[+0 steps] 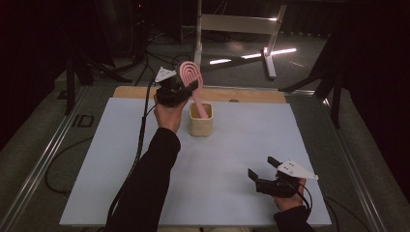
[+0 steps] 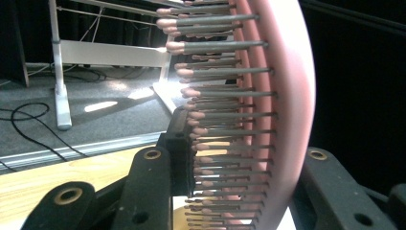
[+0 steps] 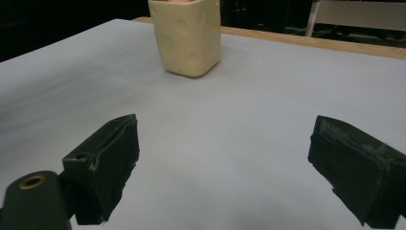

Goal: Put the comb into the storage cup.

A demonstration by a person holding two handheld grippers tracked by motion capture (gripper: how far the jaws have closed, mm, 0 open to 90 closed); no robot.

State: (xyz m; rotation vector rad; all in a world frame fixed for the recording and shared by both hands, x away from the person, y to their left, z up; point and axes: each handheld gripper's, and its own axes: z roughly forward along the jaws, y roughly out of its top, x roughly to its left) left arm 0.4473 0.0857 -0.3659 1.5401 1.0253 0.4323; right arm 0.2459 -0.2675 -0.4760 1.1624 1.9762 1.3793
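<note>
A pink hairbrush (image 1: 188, 73) stands tilted, its handle down inside a cream square cup (image 1: 200, 124) at the back middle of the table. My left gripper (image 1: 186, 90) is shut on the brush head, just above the cup. In the left gripper view the brush (image 2: 282, 96) runs up between the jaws, bristles pointing left, and my left gripper (image 2: 239, 160) clamps its lower part. My right gripper (image 1: 262, 167) rests open near the front right with nothing in it. In the right gripper view the cup (image 3: 187, 36) stands far ahead of my open right gripper (image 3: 225, 163).
A pale blue-grey mat (image 1: 232, 159) covers the table, with a wooden strip (image 1: 251, 95) showing at the far edge. A white metal stand (image 1: 237, 24) is on the floor behind. Cables (image 1: 140, 130) trail down the left side. Metal rails (image 1: 43, 164) flank the table.
</note>
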